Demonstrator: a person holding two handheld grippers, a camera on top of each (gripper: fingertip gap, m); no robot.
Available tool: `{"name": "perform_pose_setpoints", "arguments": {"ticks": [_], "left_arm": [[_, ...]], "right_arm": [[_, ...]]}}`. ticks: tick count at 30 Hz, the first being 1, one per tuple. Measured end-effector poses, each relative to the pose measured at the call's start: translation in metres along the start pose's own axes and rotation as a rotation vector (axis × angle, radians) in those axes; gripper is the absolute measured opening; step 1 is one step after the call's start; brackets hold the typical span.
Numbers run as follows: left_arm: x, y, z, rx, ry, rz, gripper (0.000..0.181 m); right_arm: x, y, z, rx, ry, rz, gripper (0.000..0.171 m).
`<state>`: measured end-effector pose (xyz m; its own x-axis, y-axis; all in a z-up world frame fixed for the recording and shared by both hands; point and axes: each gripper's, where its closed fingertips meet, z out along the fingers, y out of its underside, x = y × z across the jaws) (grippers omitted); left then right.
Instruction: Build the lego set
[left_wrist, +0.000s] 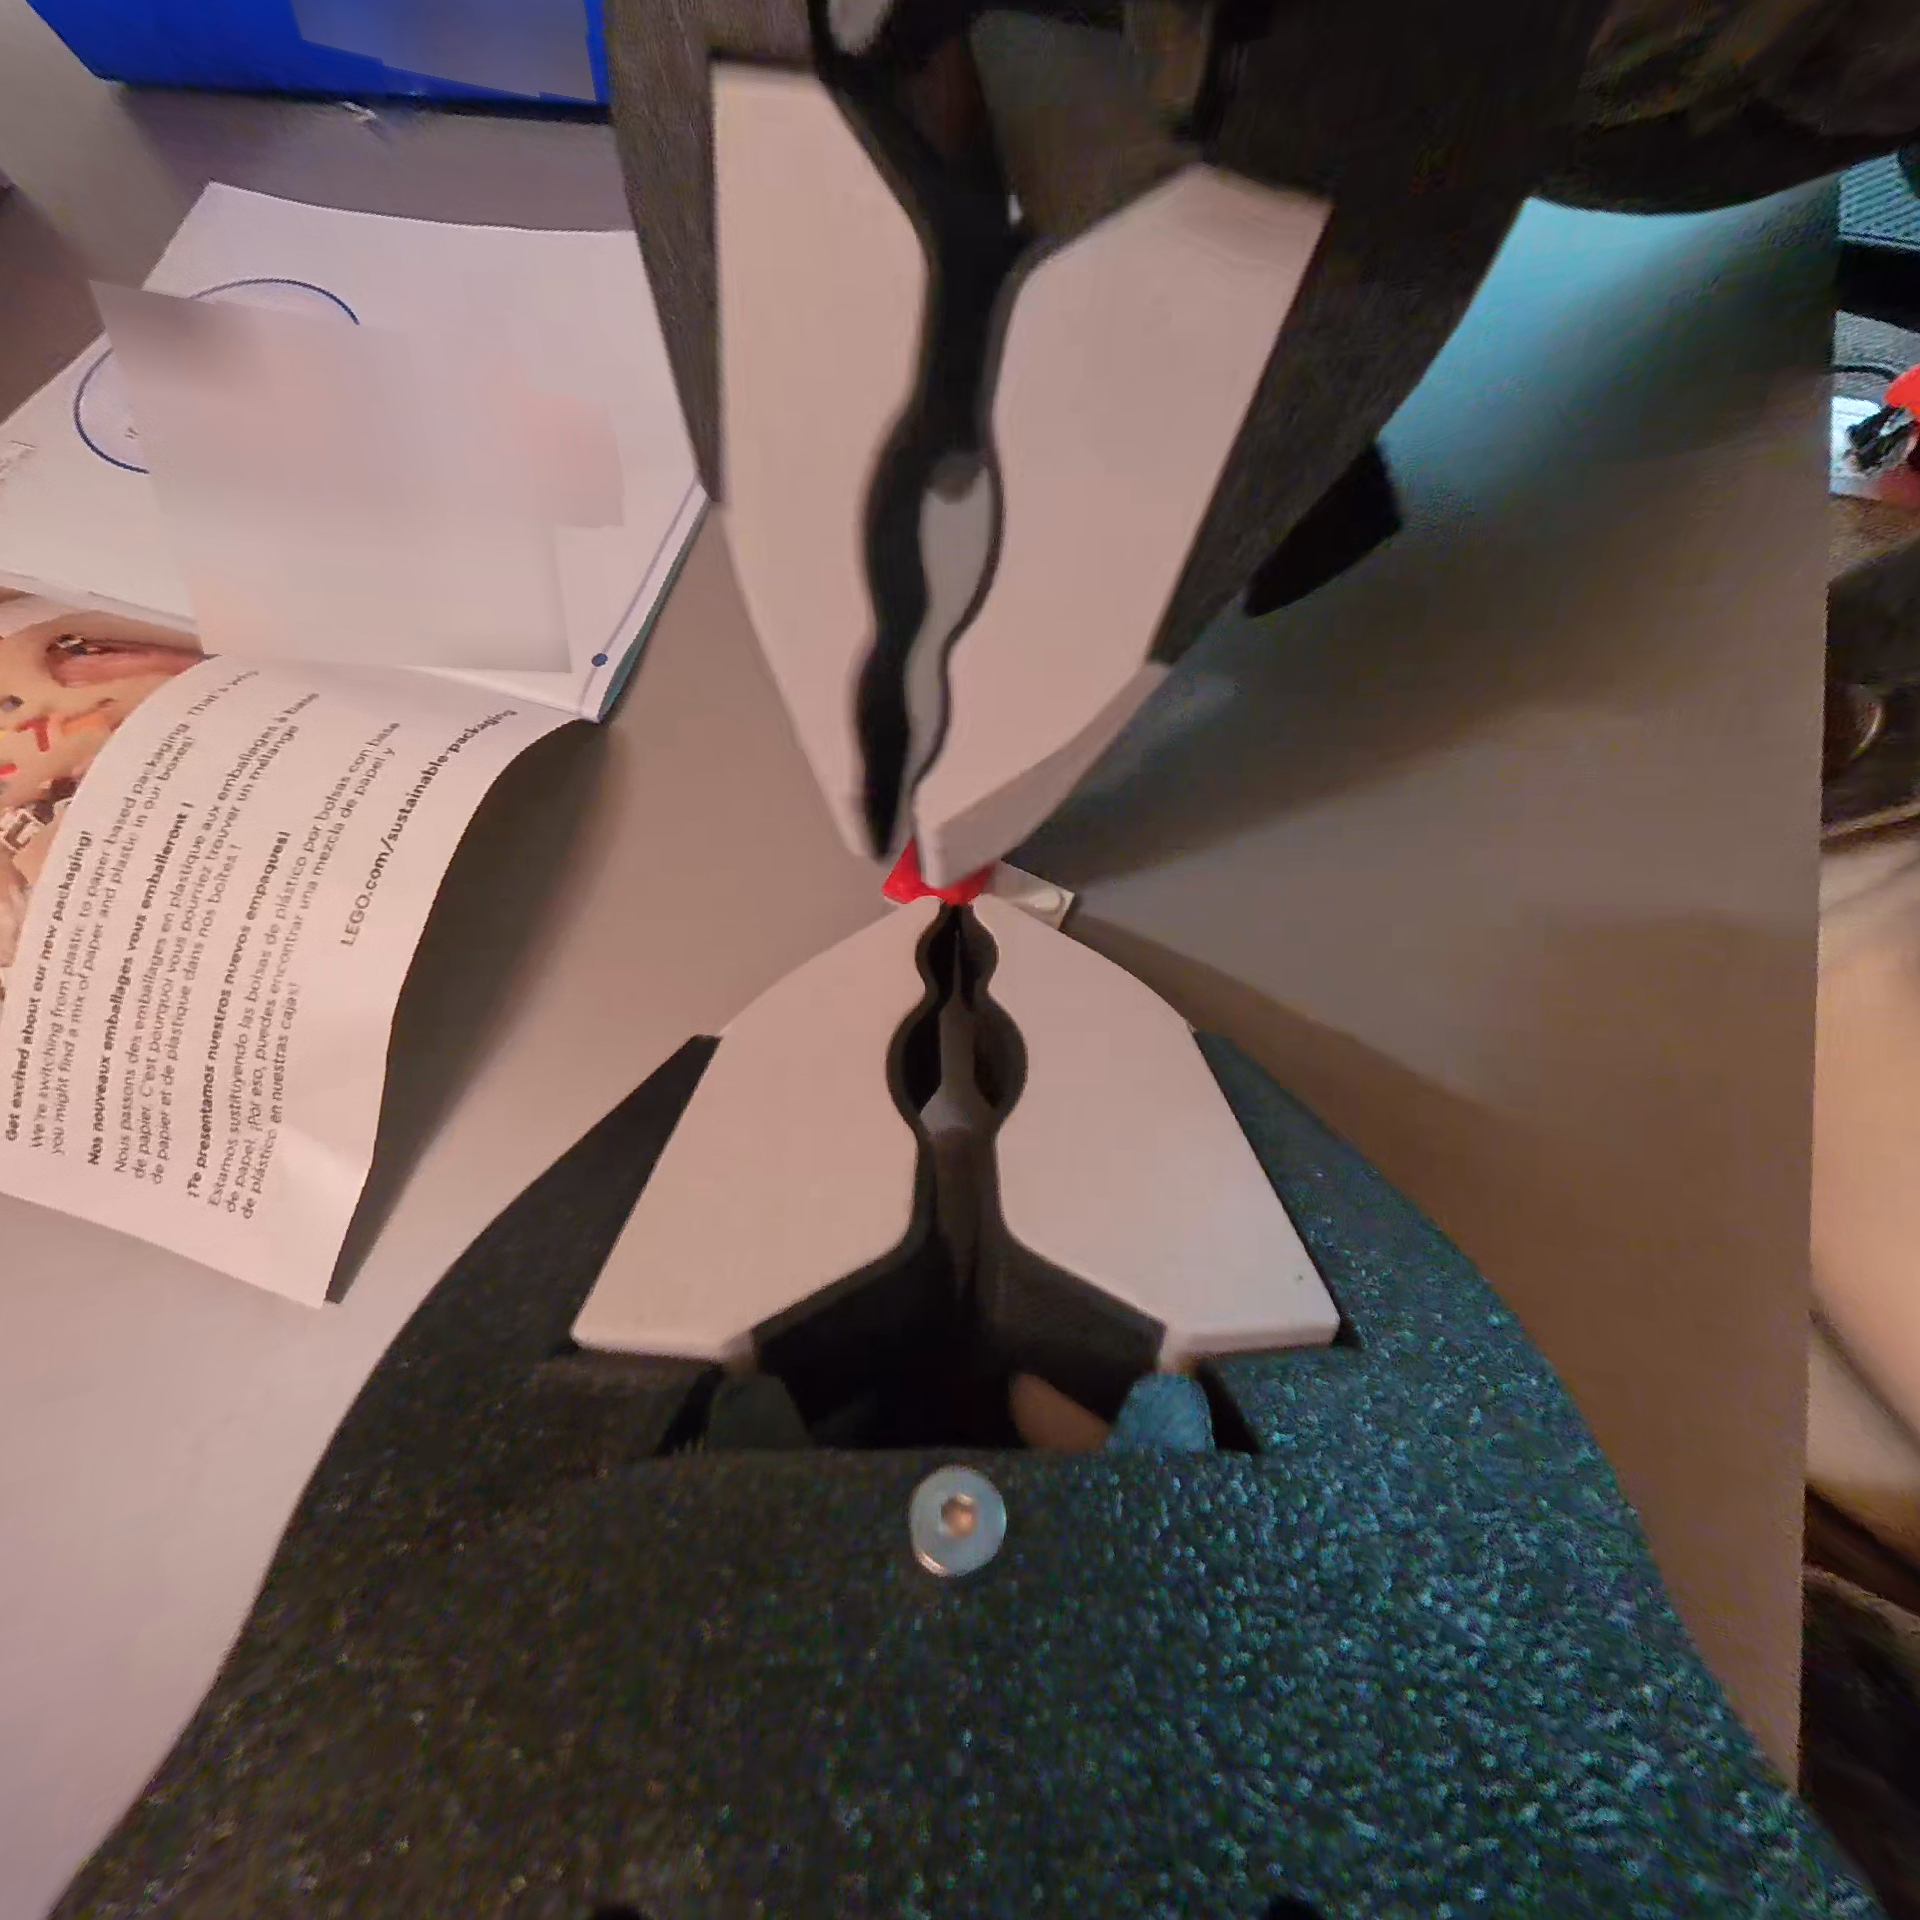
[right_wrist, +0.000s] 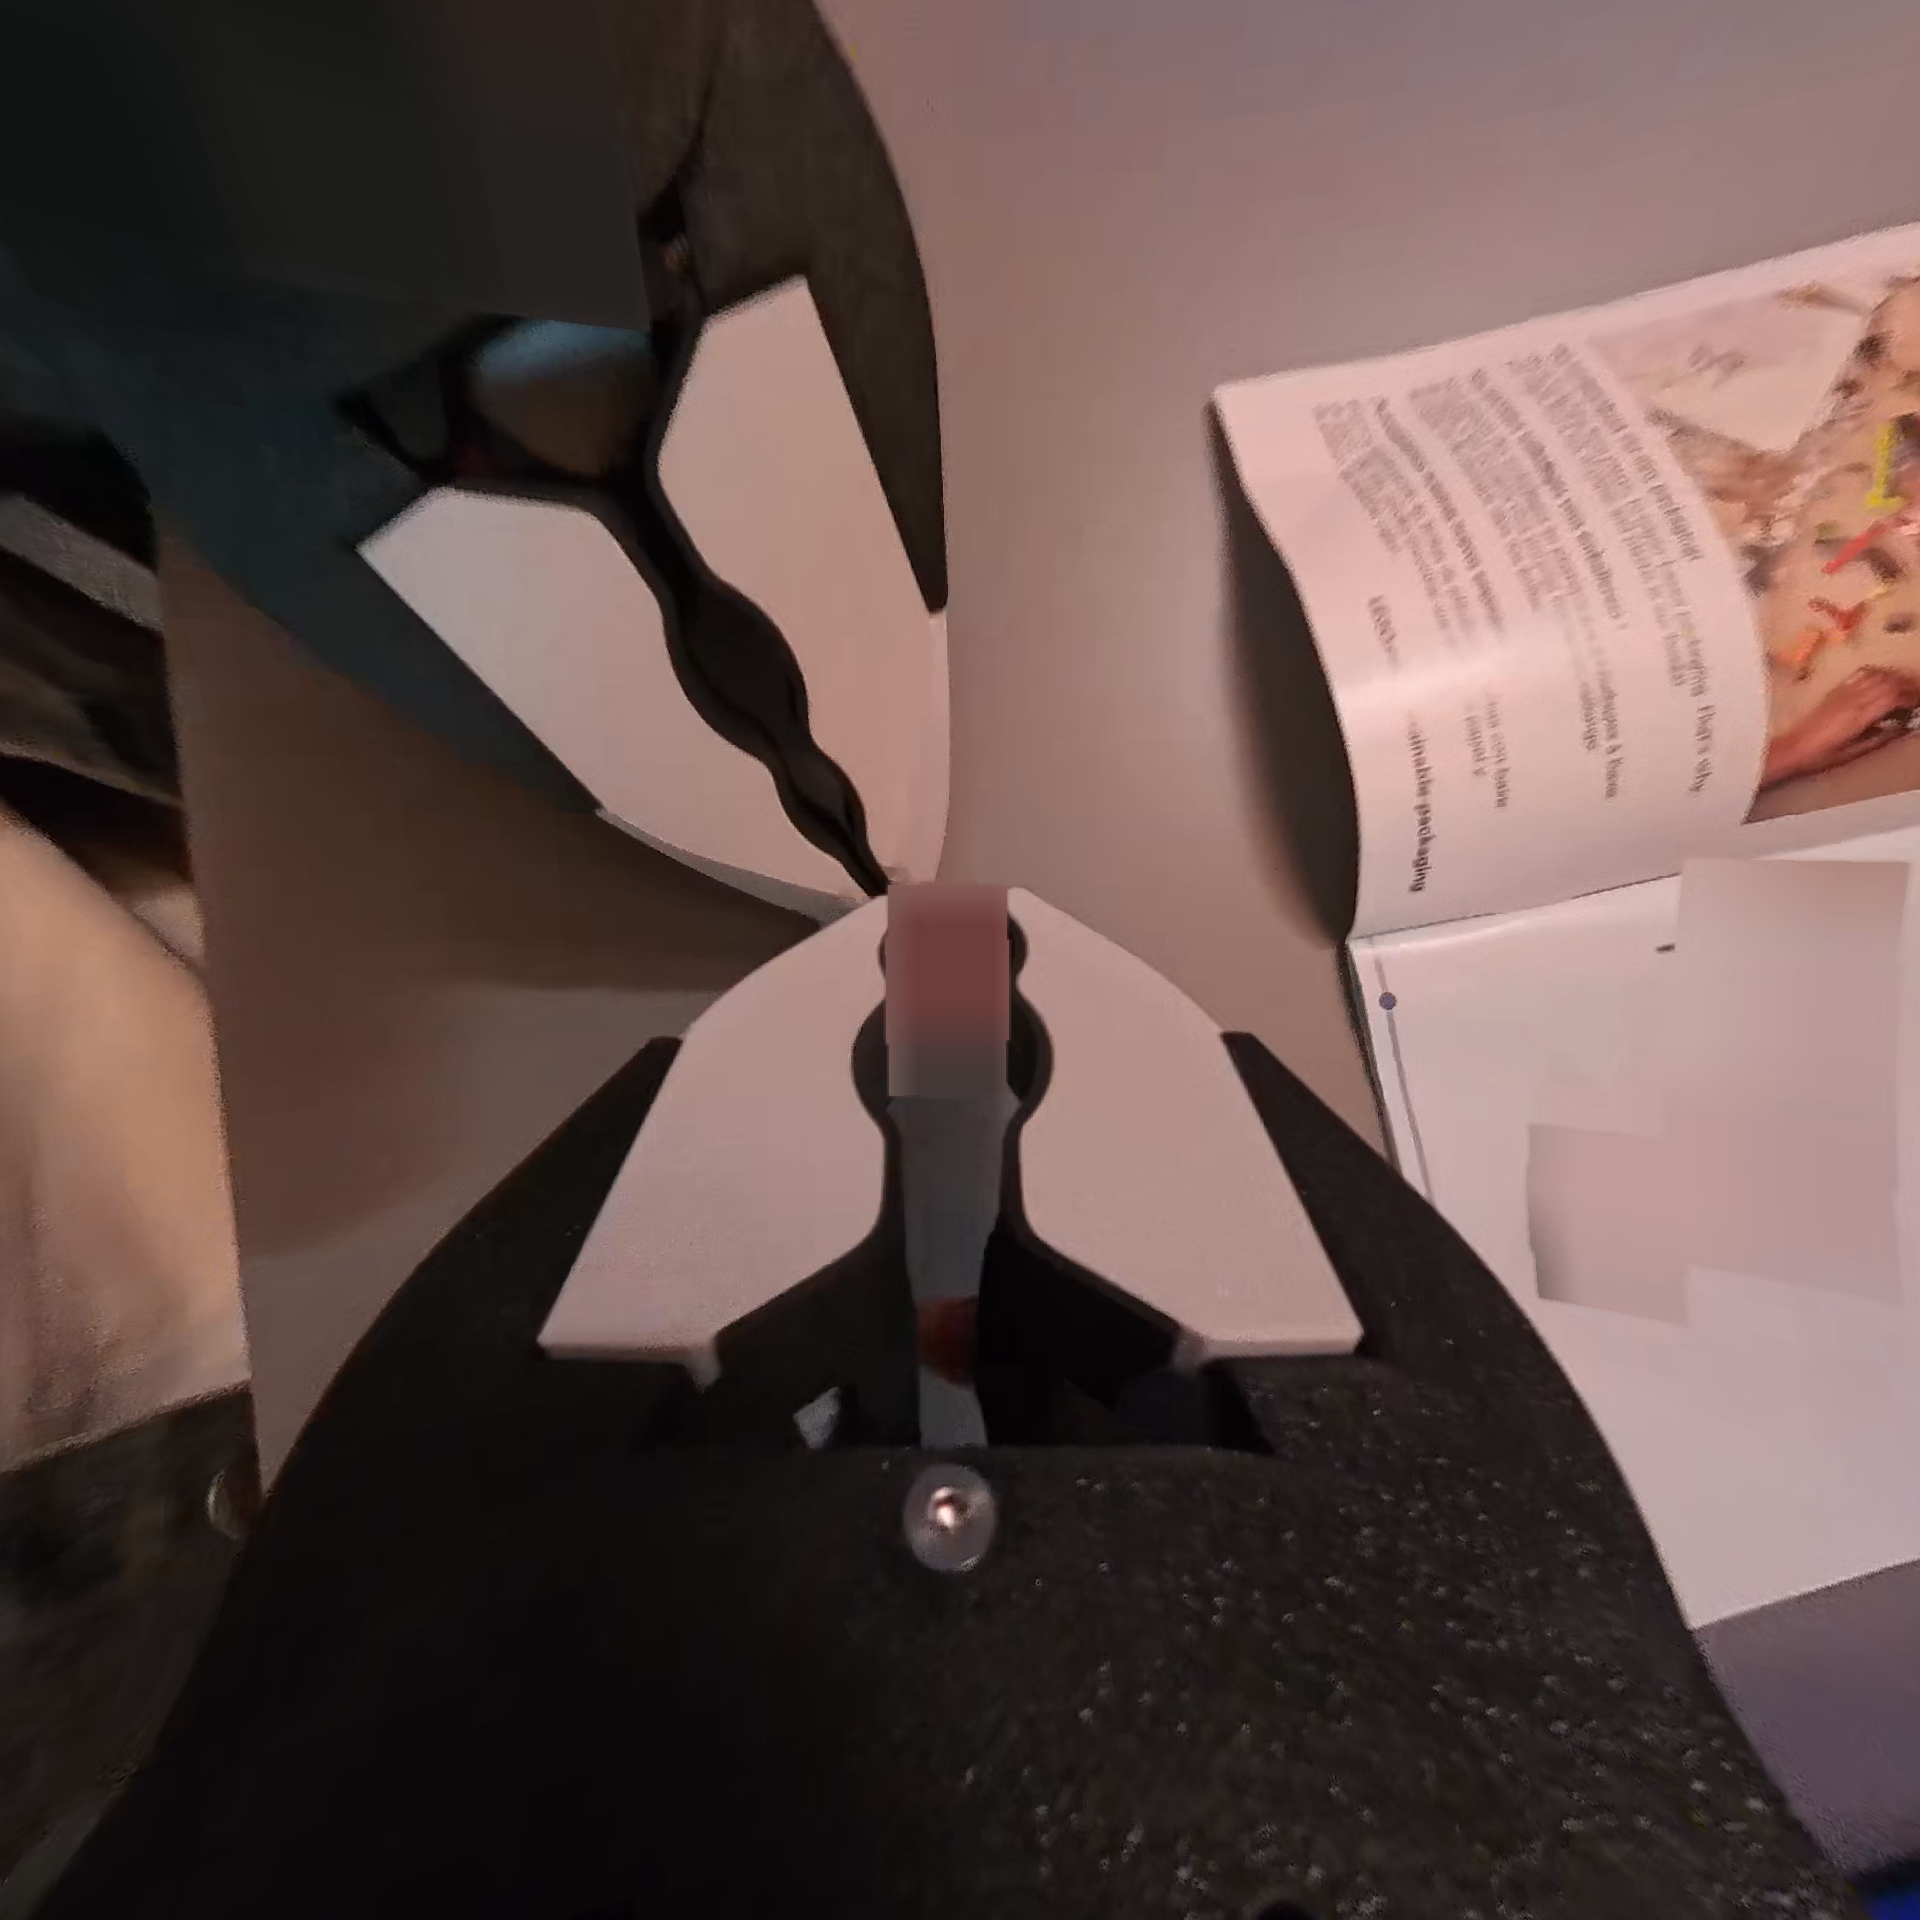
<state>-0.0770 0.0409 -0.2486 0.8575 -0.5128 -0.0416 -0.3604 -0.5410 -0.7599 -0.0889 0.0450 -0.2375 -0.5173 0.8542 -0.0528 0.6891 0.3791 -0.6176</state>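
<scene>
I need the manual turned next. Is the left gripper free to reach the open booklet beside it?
Probably not yet. The left gripper is shut at the red piece, tip to tip with the right gripper. The booklet lies unobstructed on the table.

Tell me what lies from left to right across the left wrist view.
Open white paper instruction booklet → small red lego piece pinched between the two meeting white-fingered grippers → small light grey lego piece → grey table's right edge.

a desk-like workplace: plain grey tabletop (left_wrist: 540, 894), open instruction booklet (left_wrist: 239, 935), blue box (left_wrist: 312, 52)
</scene>
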Motion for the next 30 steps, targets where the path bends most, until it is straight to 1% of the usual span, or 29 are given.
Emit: {"name": "perform_pose_setpoints", "arguments": {"ticks": [2, 5, 8, 11, 16, 18, 22, 23, 26, 30], "left_arm": [[0.0, 0.0, 0.0, -0.002, -0.004, 0.001, 0.001], [0.001, -0.001, -0.001, 0.008, 0.006, 0.008, 0.006], [-0.001, -0.004, -0.003, 0.028, -0.001, 0.005, 0.01], [-0.007, -0.007, -0.003, 0.041, -0.025, 0.004, 0.012], [-0.008, -0.008, 0.003, 0.022, -0.024, 0.029, 0.01], [-0.006, -0.006, 0.004, 0.013, -0.008, 0.028, 0.005], [-0.006, -0.006, 0.004, 0.007, -0.008, 0.03, 0.005], [-0.008, -0.006, 0.004, 0.008, -0.016, 0.02, 0.001], [-0.007, -0.005, 0.003, 0.013, 0.005, 0.003, 0.0], [-0.006, -0.004, 0.004, 0.011, -0.014, 0.02, 0.0]], "right_arm": [[-0.001, -0.004, -0.007, 0.06, -0.011, 0.012, 0.013], [0.004, 0.009, -0.009, -0.005, 0.038, -0.034, 0.012], [0.001, 0.008, -0.01, 0.002, 0.019, -0.049, 0.007], [-0.001, 0.011, -0.005, -0.024, 0.009, -0.057, 0.007], [-0.001, 0.016, 0.002, -0.053, 0.002, -0.054, 0.012], [-0.002, 0.017, 0.003, -0.058, -0.003, -0.045, 0.011], [-0.002, 0.018, 0.003, -0.067, -0.002, -0.049, 0.01], [-0.003, 0.017, 0.004, -0.067, -0.003, -0.05, 0.01], [-0.004, 0.017, 0.004, -0.073, -0.002, -0.04, 0.01], [-0.005, 0.017, 0.004, -0.109, 0.005, -0.023, 0.01]]}}
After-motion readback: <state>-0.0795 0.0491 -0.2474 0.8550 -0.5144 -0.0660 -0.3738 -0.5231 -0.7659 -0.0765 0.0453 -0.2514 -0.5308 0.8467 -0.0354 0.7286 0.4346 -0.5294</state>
